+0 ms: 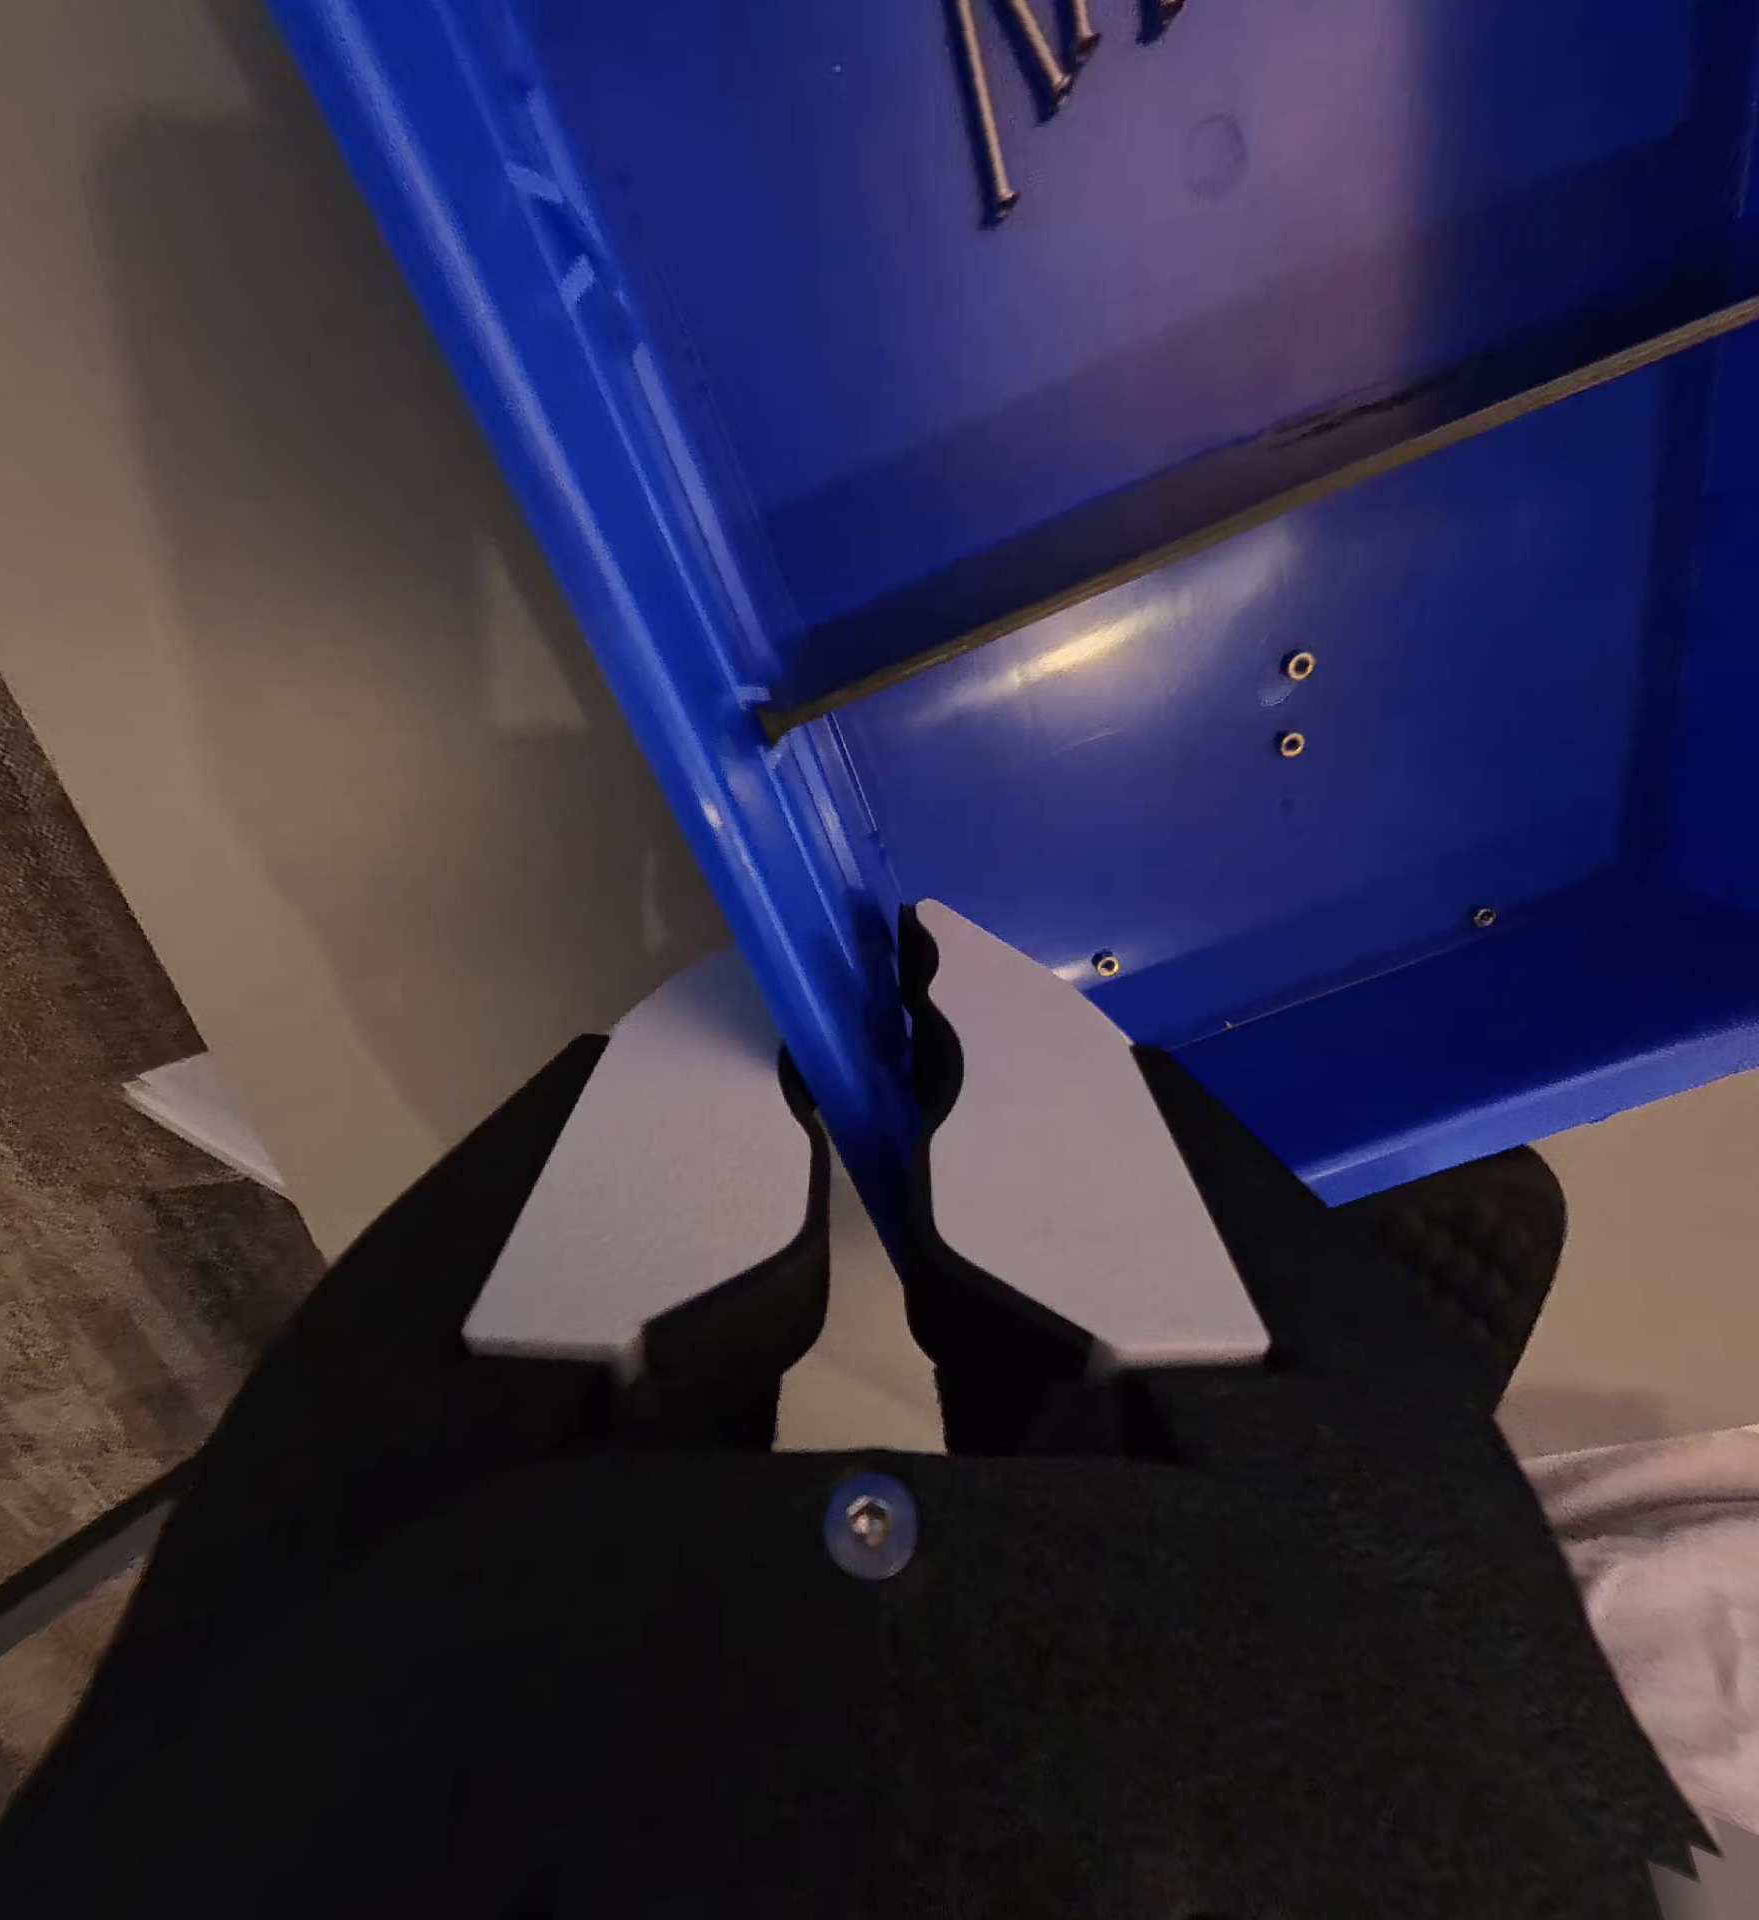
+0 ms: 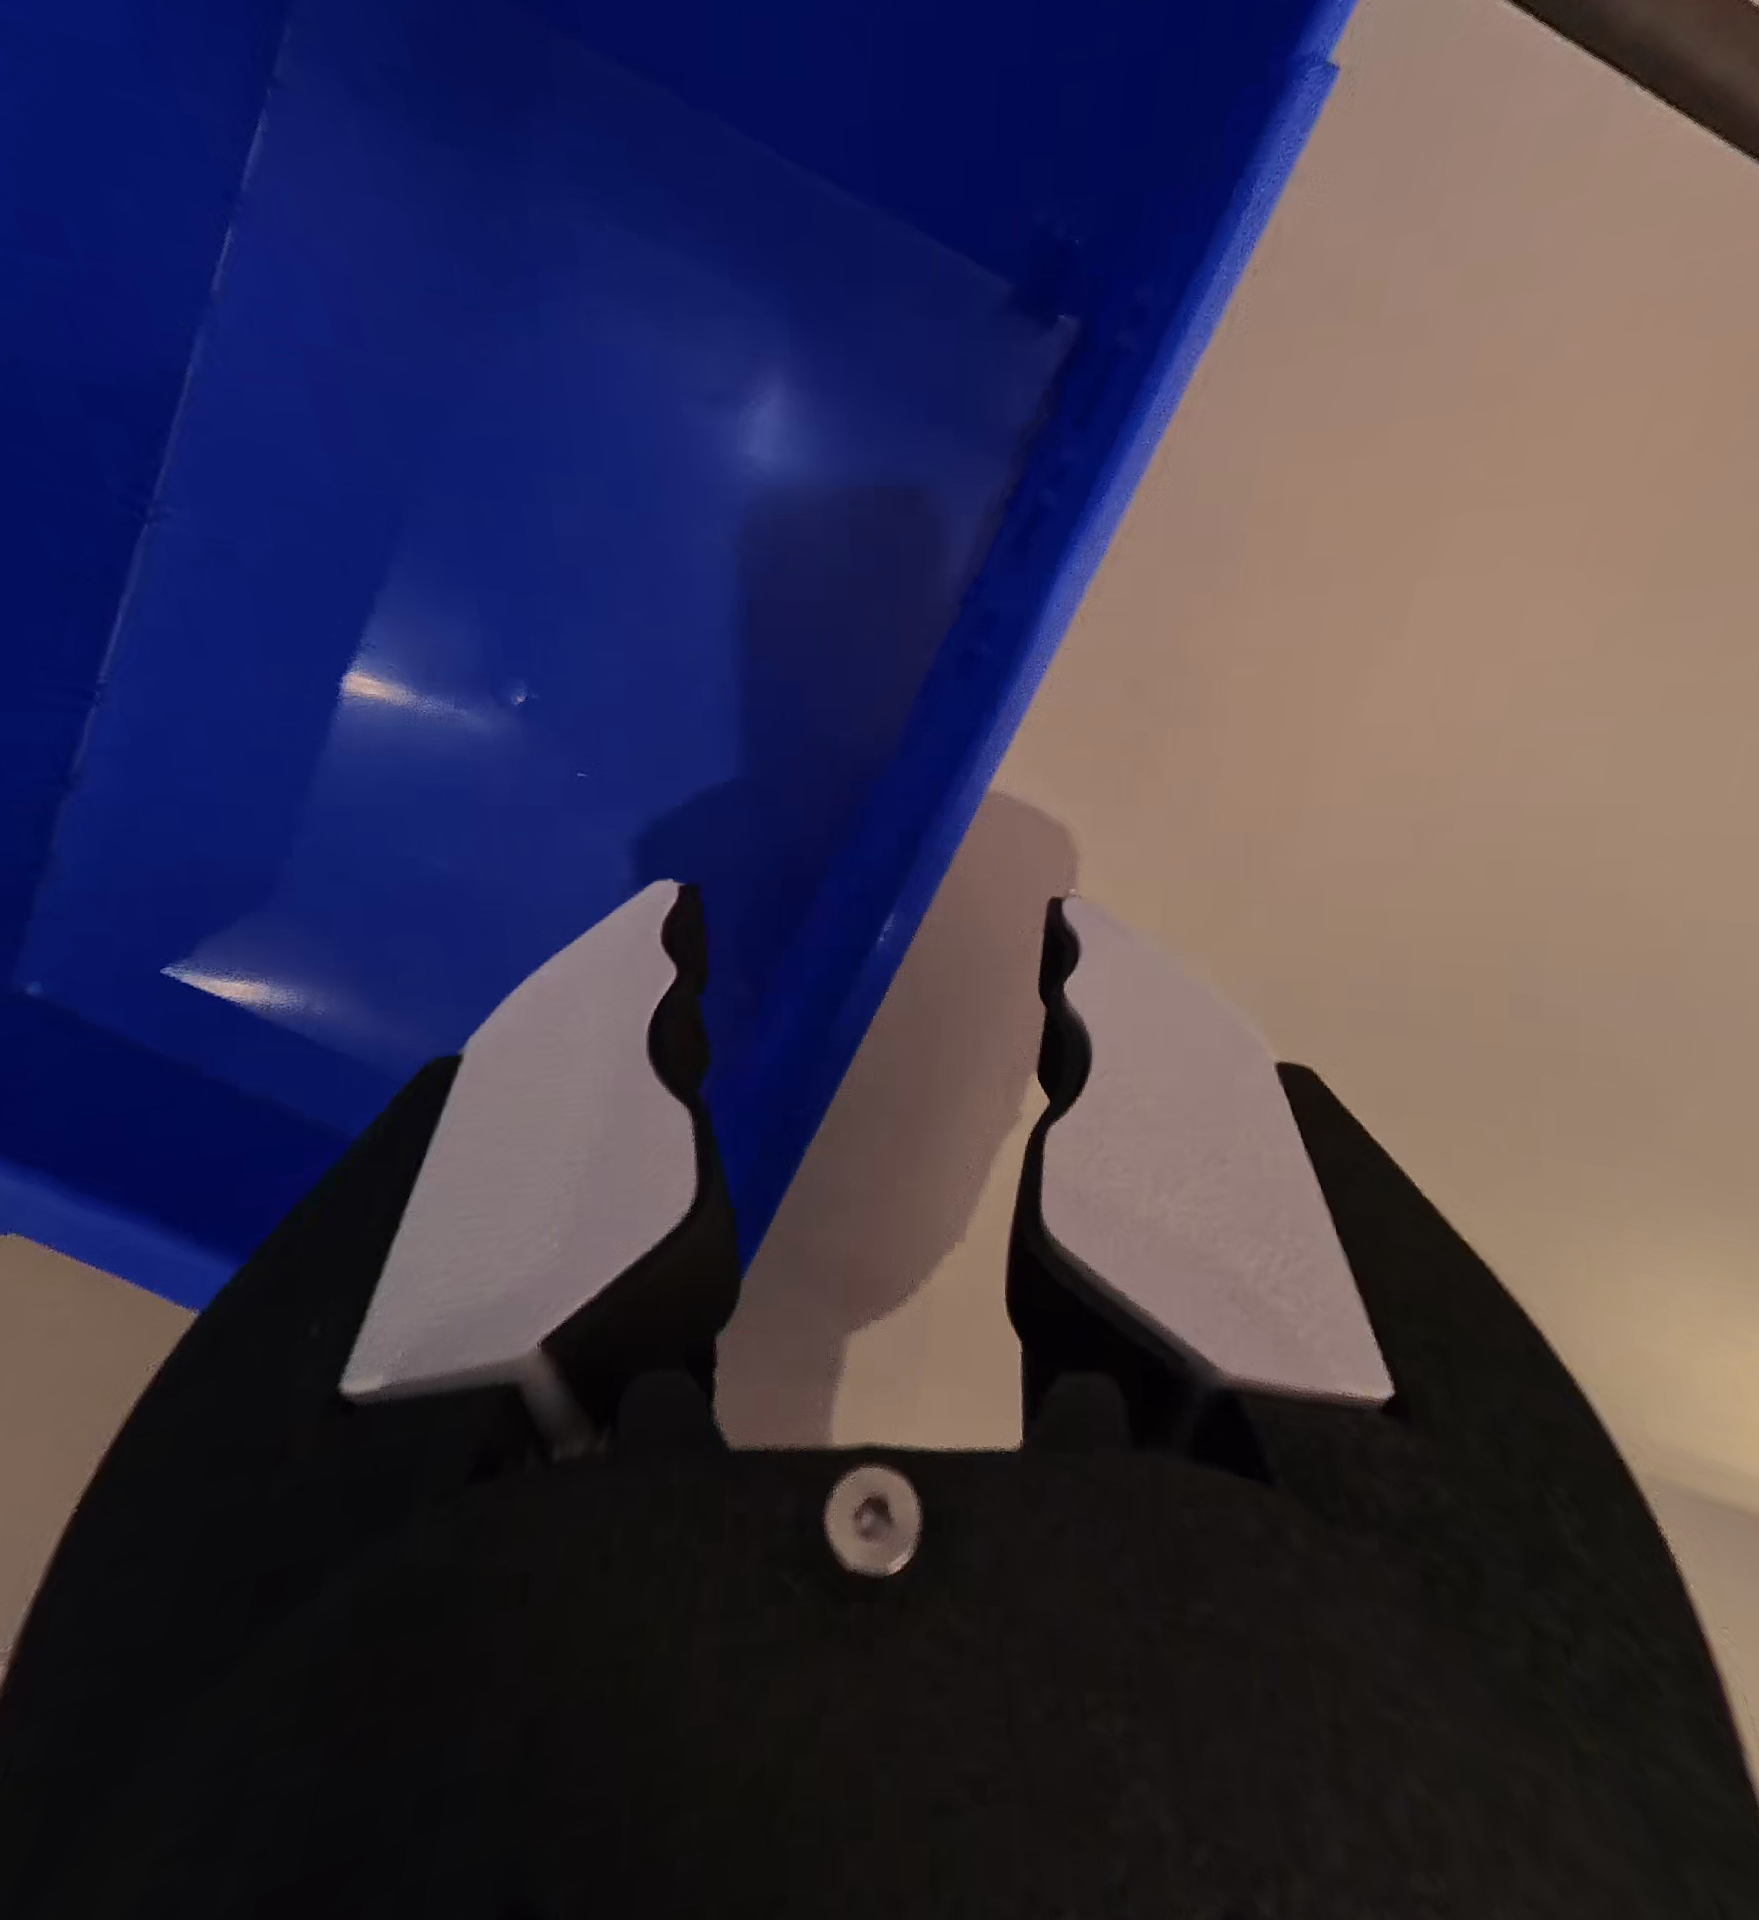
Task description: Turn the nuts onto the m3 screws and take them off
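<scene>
Left gripper (image 1: pixel 859 1039) pinches the side wall of the blue bin (image 1: pixel 584 436), angled up along it. Right gripper (image 2: pixel 870 904) hangs spread and empty, straddling the bin (image 2: pixel 1145 499) rim. Nuts (image 1: pixel 1293 744) lie inside.

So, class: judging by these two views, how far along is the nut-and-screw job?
Barely begun. Done: nothing threaded; the nuts lie loose in one compartment, the screws beyond the divider. In hand: the left gripper clamps the blue tray wall; the right gripper is open, empty. Left: all of it.
</scene>
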Motion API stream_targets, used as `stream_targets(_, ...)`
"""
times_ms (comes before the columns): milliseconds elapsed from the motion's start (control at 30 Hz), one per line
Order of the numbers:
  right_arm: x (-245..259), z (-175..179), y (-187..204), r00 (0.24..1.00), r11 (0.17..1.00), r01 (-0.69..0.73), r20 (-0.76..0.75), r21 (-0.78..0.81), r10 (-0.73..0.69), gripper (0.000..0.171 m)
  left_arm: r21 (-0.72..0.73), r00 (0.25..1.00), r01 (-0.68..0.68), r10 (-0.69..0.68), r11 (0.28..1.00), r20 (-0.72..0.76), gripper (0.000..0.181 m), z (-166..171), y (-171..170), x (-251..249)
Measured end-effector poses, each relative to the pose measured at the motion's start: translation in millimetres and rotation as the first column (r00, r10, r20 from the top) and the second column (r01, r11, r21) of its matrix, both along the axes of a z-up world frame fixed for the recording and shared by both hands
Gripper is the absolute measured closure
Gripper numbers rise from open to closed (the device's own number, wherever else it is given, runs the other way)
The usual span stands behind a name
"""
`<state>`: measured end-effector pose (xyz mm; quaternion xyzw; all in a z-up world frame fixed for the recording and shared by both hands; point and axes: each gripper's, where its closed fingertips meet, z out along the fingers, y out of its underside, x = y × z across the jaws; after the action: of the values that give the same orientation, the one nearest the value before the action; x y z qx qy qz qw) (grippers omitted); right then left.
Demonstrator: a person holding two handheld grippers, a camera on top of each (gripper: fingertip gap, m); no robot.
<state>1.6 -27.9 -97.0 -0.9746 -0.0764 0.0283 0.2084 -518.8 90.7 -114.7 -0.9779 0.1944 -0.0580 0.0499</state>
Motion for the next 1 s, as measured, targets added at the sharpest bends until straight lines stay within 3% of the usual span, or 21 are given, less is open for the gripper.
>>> stream_targets(133,-4.0,2.5,-1.5,0.998,1.0,-0.014,-0.064,0.016,0.015,0.109,0.011,0.998,0.059,-0.059,0.998,0.009,0.172,0.0,1.1,2.7)
stream_targets(400,11.9,21.5,-5.8,0.999,0.997,0.052,-0.003,0.056,-0.052,0.11,0.042,0.982,0.184,-0.186,0.982,0.045,0.17,0.0,3.2,11.4)
stream_targets(533,3.5,15.5,-9.1,0.998,0.999,0.049,-0.047,0.019,-0.048,0.108,0.049,0.973,0.214,-0.217,0.976,0.072,0.171,0.5,2.4,14.9)
stream_targets(733,-4.9,4.4,-5.9,0.998,0.999,0.039,-0.052,-0.013,-0.039,0.109,0.045,0.981,0.151,-0.156,0.987,0.12,0.172,2.2,2.0,12.3)
stream_targets(900,-8.2,-12.8,-3.6,0.999,0.995,0.033,-0.024,-0.096,-0.036,0.115,0.202,0.952,0.022,-0.083,0.979,0.295,0.152,41.1,19.6,20.9)
stream_targets(1000,-7.2,-24.2,-5.5,1.0,0.985,0.03,0.007,-0.17,-0.029,0.13,0.351,0.966,-0.081,-0.013,0.933,0.259,0.143,71.2,32.2,0.7)
